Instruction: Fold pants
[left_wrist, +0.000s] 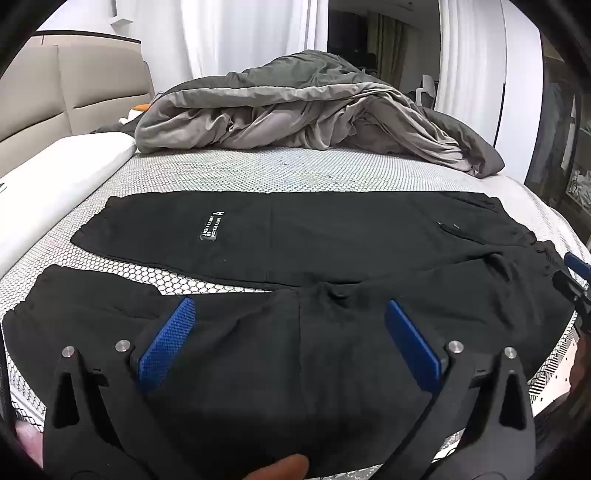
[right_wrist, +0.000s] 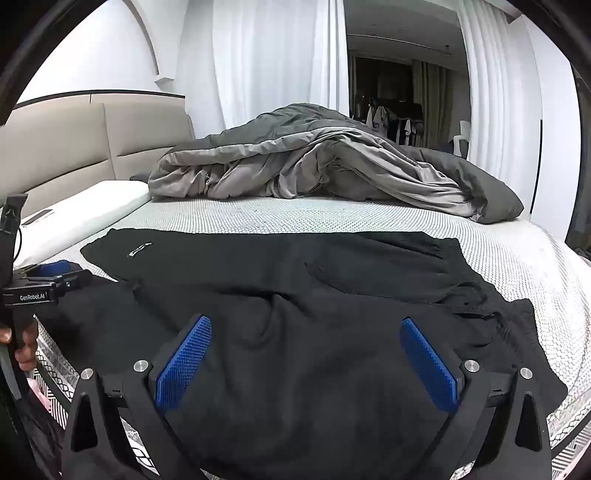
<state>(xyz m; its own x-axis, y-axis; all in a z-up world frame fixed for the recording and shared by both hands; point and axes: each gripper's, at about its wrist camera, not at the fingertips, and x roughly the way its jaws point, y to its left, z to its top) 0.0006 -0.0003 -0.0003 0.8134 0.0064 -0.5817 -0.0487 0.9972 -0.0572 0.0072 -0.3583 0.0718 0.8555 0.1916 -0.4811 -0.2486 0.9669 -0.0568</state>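
Nearest the cameras, the left gripper (left_wrist: 290, 325) hung over the near leg of the black pants (left_wrist: 280, 236), its blue-padded jaws spread wide with nothing between them but open air above the cloth. A fingertip (left_wrist: 286, 469) of the person showed at the bottom edge of that view. The right gripper (right_wrist: 306, 343) hovered over the pants too, above the seat and waist end, jaws just as wide, gripping nothing; whether either pad brushed the fabric could not be told.

The pants themselves lay spread flat on the bed (left_wrist: 258, 170), across its near half, legs running toward the headboard side and waistband toward the foot side. The two legs were parted in a narrow V, with a wedge of the honeycomb-patterned mattress cover showing between them. The far leg carried a small white printed label (left_wrist: 211, 226), and a pocket opening (left_wrist: 448, 229) sat nearer the waist. The waist end was bunched and rumpled, with a drawstring trailing at the edge.

In the right wrist view the left gripper's body showed beside the pants on the headboard side, a hand (right_wrist: 26, 343) wrapped round its handle.

Beyond the pants came a bare strip of mattress cover, then a crumpled grey duvet (left_wrist: 314, 110) heaped on the far half of the bed. A white pillow (left_wrist: 55, 173) lay along the padded beige headboard (left_wrist: 66, 96). Behind the bed hung white curtains (left_wrist: 229, 40), with a dark doorway (right_wrist: 388, 92) past them.
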